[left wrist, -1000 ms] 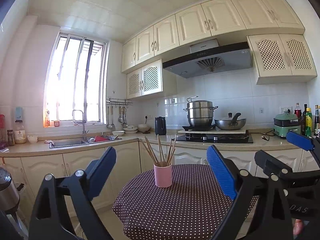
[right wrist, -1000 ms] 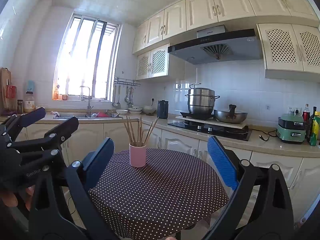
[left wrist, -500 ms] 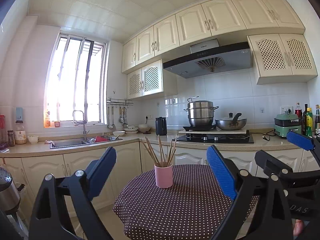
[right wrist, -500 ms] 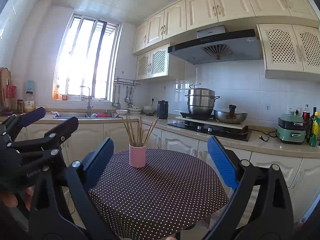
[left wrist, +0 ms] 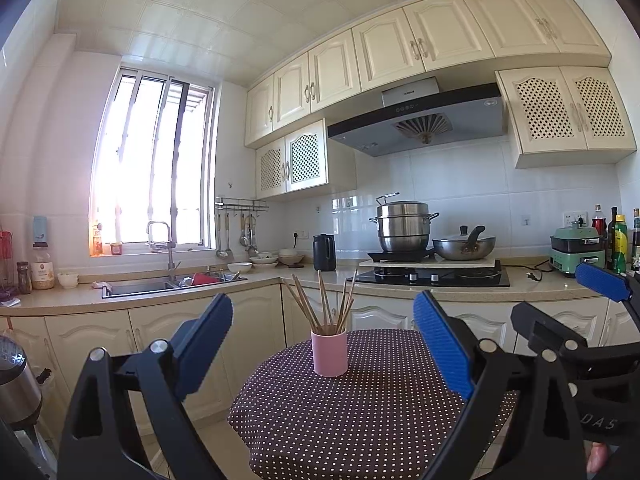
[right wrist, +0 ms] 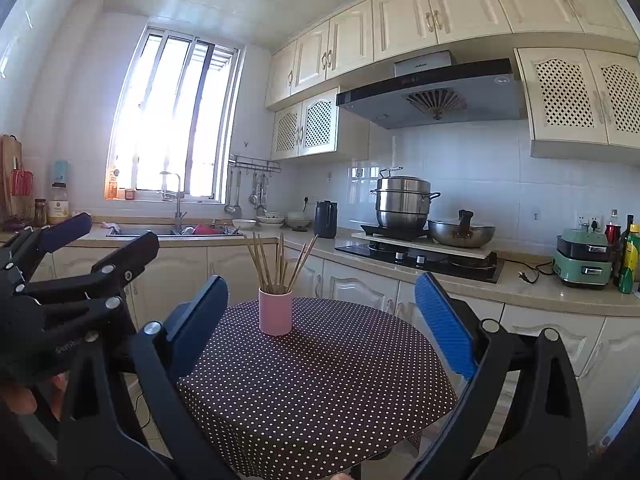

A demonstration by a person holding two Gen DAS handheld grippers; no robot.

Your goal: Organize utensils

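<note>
A pink cup (left wrist: 329, 353) (right wrist: 275, 311) stands upright on the round table with the dark polka-dot cloth (left wrist: 360, 412) (right wrist: 320, 392). Several wooden chopsticks (left wrist: 324, 300) (right wrist: 276, 260) fan out of the cup. My left gripper (left wrist: 324, 340) is open and empty, held in the air short of the table, its blue pads on either side of the cup in its view. My right gripper (right wrist: 320, 320) is also open and empty, level with the table's near side. In the right wrist view the left gripper (right wrist: 64, 272) shows at the left edge.
Behind the table runs an L-shaped counter (left wrist: 256, 280) with a sink (left wrist: 160, 286), a black kettle (left wrist: 324, 252), a hob with a steel steamer pot (left wrist: 402, 226) and a wok (left wrist: 464, 246). A green appliance (left wrist: 576, 250) and bottles stand at the right. Ladles hang on a wall rail (left wrist: 240, 204).
Both views drift very slightly; the cup and chopsticks keep their place on the table. Both grippers stay open.
</note>
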